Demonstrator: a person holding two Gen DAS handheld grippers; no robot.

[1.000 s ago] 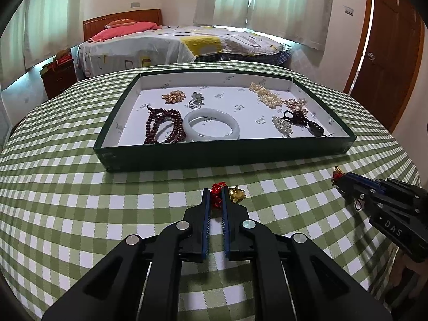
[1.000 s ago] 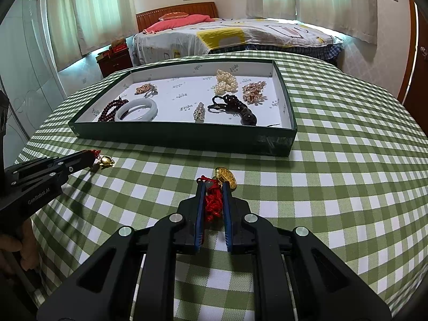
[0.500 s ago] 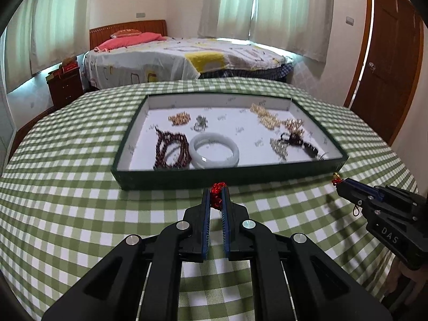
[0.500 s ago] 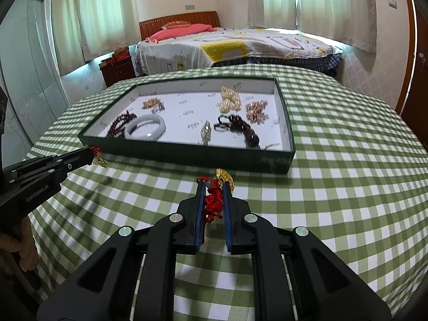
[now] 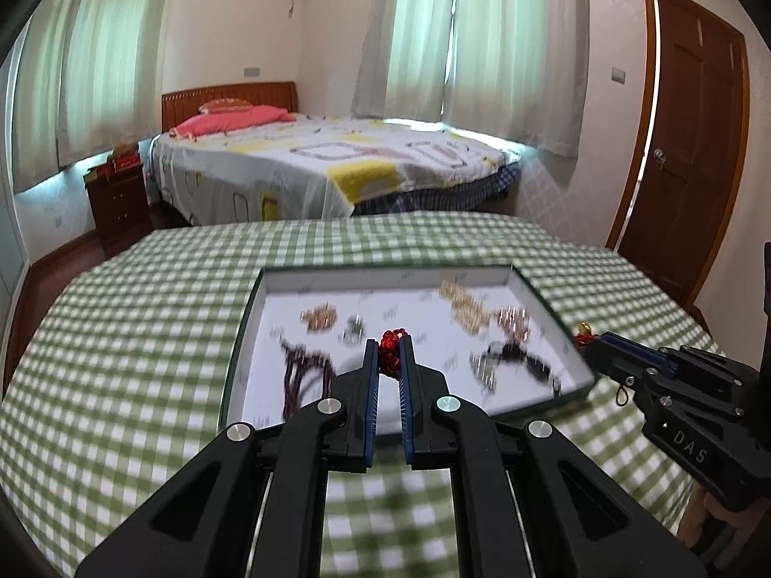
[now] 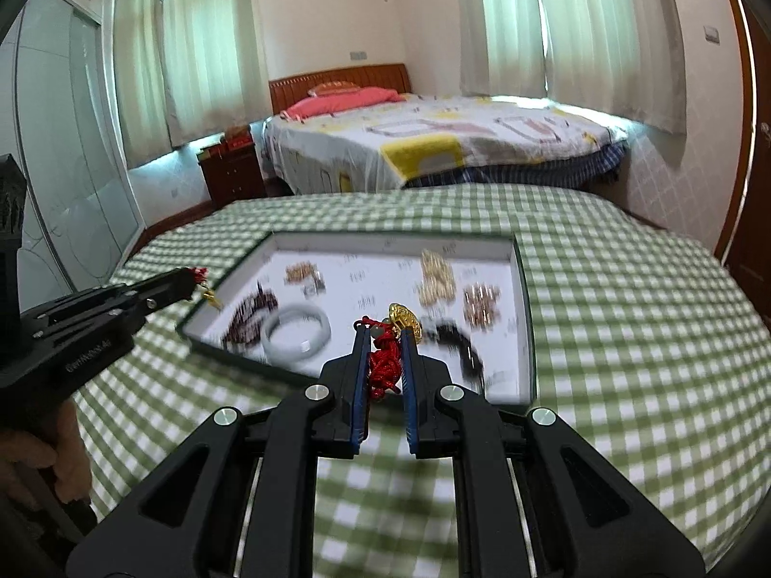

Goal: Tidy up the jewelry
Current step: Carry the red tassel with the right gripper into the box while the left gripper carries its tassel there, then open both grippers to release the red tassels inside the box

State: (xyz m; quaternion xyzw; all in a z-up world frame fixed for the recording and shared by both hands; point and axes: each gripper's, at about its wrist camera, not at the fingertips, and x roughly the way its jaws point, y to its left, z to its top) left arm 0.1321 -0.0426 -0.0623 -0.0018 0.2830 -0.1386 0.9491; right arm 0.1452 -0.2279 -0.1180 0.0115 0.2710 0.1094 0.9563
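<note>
Left tool (image 5: 389, 359) clenched on a red knotted-cord charm (image 5: 390, 354); its gold piece shows only in the right view, dangling below the tip. Right tool (image 6: 385, 354) clenched on a second red-cord charm (image 6: 384, 361), cord lying lengthwise along the fingers, gold ornament (image 6: 405, 319) sticking out past the tips toward the tray (image 6: 524, 289). Both charms are held in the air above the tray's near edge. Inside the tray: white bangle (image 6: 297, 330), dark bead strand (image 5: 306, 373), gold and pearl clusters, blurred. Tray sits on the green-checked surface (image 6: 626, 337); bed (image 5: 327, 164) beyond the tray.
</note>
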